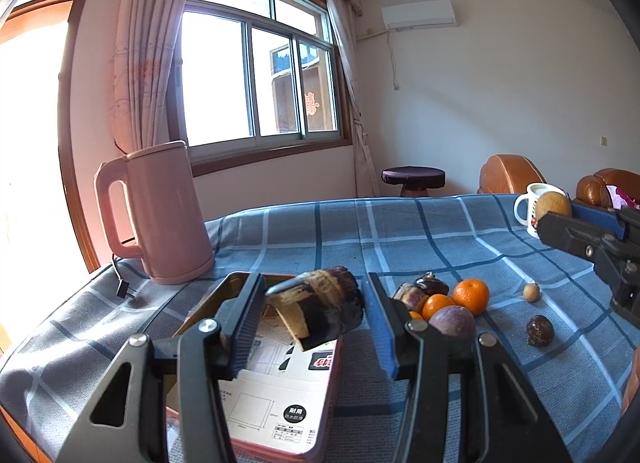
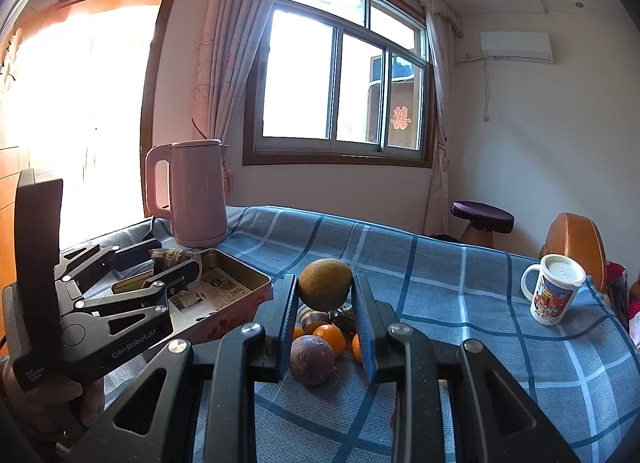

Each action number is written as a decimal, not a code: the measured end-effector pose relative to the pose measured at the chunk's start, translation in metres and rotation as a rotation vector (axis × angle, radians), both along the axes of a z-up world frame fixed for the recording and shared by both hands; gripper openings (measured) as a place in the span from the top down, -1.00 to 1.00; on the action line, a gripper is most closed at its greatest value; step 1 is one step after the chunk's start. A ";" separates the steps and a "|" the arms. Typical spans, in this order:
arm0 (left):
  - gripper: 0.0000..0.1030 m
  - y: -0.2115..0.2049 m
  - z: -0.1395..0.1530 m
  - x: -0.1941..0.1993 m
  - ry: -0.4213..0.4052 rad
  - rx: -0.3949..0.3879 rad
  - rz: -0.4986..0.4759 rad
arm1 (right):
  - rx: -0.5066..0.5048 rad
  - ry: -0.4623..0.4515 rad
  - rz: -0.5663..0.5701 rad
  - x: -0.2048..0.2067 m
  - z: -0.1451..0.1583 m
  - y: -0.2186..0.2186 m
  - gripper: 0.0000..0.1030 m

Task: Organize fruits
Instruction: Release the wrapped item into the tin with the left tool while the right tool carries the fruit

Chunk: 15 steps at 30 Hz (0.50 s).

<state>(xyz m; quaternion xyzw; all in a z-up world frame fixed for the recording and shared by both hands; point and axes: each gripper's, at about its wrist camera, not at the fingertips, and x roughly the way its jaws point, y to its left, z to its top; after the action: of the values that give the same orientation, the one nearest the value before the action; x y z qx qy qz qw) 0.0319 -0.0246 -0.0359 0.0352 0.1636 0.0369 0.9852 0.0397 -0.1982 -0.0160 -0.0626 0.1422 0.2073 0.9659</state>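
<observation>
My left gripper [image 1: 314, 299] is shut on a dark sugarcane piece [image 1: 320, 309] with a peeled strip, held above the open red tin box [image 1: 280, 403]. My right gripper [image 2: 325, 291] is shut on a round yellow-brown fruit [image 2: 325, 283], held above a pile on the blue plaid cloth: a purple passion fruit [image 2: 312, 359], oranges [image 2: 330, 337] and dark pieces. In the left wrist view the pile shows an orange [image 1: 471, 295], a passion fruit [image 1: 452, 321] and a sugarcane piece [image 1: 410, 297]; a small longan [image 1: 531, 292] and a dark wrinkled fruit [image 1: 540, 329] lie apart to the right.
A pink electric kettle [image 1: 156, 211] stands at the table's back left, just behind the tin box. A white printed mug [image 2: 554, 291] stands at the right. A stool [image 2: 482, 219] and brown sofa [image 1: 512, 175] are beyond the table.
</observation>
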 end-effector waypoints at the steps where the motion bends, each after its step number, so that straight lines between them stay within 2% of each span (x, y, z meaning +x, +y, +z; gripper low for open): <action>1: 0.00 0.003 0.000 0.002 0.006 -0.001 0.007 | -0.005 0.000 0.006 0.002 0.001 0.004 0.44; 15: 0.00 0.042 -0.004 0.019 0.061 -0.004 0.080 | -0.052 0.021 0.096 0.031 0.013 0.051 0.44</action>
<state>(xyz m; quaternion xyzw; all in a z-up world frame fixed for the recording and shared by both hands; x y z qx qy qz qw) 0.0505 0.0172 -0.0403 0.0276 0.1951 0.0750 0.9775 0.0711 -0.1476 -0.0026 -0.0923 0.1545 0.2502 0.9513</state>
